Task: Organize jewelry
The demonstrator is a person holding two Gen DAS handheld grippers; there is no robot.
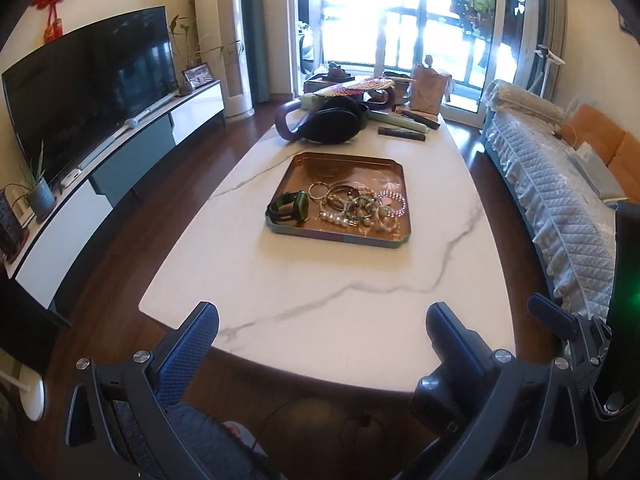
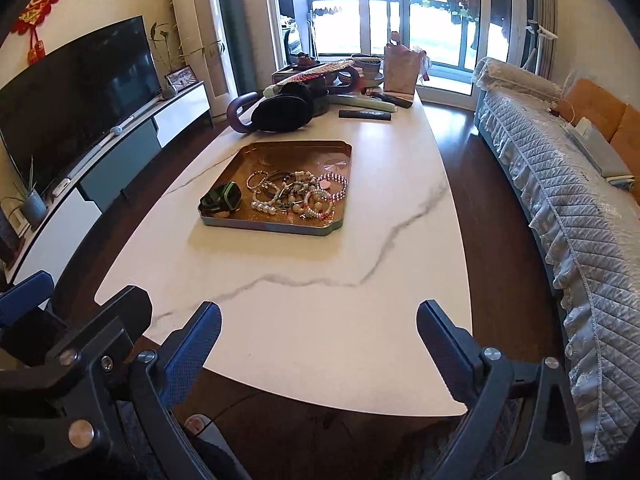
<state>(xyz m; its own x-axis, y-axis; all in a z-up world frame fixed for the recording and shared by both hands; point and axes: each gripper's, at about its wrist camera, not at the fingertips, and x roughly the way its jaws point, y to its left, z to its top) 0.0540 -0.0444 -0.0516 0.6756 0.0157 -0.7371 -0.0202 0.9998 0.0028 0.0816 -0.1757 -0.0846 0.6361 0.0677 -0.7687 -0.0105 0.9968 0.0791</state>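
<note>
On your far left a TV (image 1: 92, 92) stands on a long low cabinet (image 1: 120, 184), with a potted plant (image 1: 38, 194) at the cabinet's near end.

Your left tool (image 1: 322, 334) hangs over the near edge of the white marble bench (image 1: 320, 280). Its blue-padded fingers (image 1: 188, 354) are spread wide apart and nothing is between them. It is well short of the tray.

The copper tray (image 1: 340, 196) sits on the middle of the bench. All the jewelry lies in the tray's near half. At the tray's left is a green-and-black watch (image 1: 289, 207), coiled on its strap. Just right of it is a tangled heap of bracelets (image 1: 356, 206): pearl, green bead and metal ones, overlapping and touching each other. At the right end of the heap a pink bead bracelet (image 1: 394, 202) lies against the tray's right wall. The far half of the tray is bare.

Beyond the tray, at the far end of the bench, there is a black bag (image 1: 334, 120) with other clutter around it, and a dark remote (image 1: 402, 133) to its right.

Your right tool (image 2: 319, 330) is also over the near bench edge, fingers (image 2: 194, 354) equally wide apart and empty, apart from the tray.

On your right a sofa (image 2: 560, 184) with a quilted white cover runs along the bench.
</note>
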